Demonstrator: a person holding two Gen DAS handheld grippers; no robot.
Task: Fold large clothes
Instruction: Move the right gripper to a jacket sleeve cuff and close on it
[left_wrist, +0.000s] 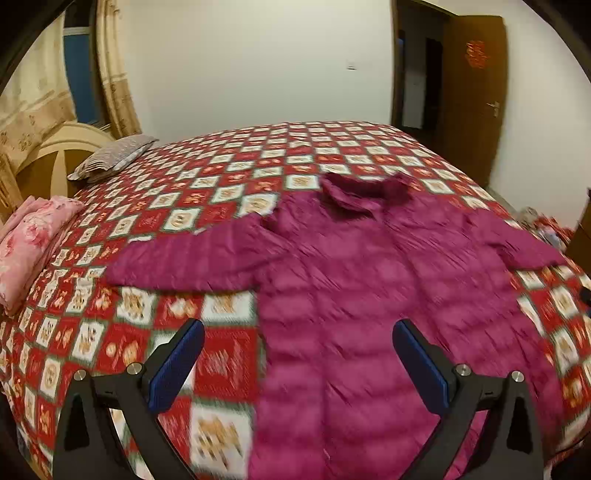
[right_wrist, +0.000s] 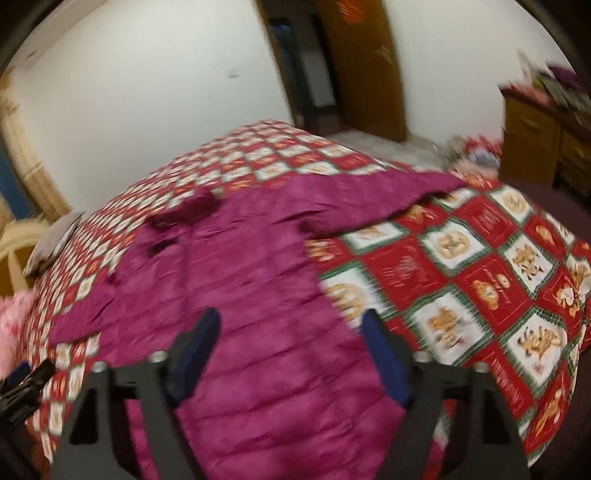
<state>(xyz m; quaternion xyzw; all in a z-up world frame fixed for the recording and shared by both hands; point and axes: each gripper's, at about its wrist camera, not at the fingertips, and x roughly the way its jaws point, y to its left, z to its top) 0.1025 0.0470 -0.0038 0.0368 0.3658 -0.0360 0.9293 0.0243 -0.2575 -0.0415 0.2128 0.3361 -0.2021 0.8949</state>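
Observation:
A magenta quilted puffer jacket (left_wrist: 369, 280) lies flat and spread on the bed, collar at the far end, both sleeves stretched out sideways. It also shows in the right wrist view (right_wrist: 236, 280). My left gripper (left_wrist: 298, 332) is open and empty, hovering above the jacket's lower left edge. My right gripper (right_wrist: 290, 325) is open and empty, above the jacket's lower right part. The left gripper's tip shows at the left edge of the right wrist view (right_wrist: 26, 380).
The bed has a red and white checkered quilt (left_wrist: 155, 325). A grey pillow (left_wrist: 114, 155) and a folded pink blanket (left_wrist: 29, 243) lie at its left side. A brown door (left_wrist: 476, 92) stands at the back right. A wooden cabinet (right_wrist: 546, 140) stands to the right.

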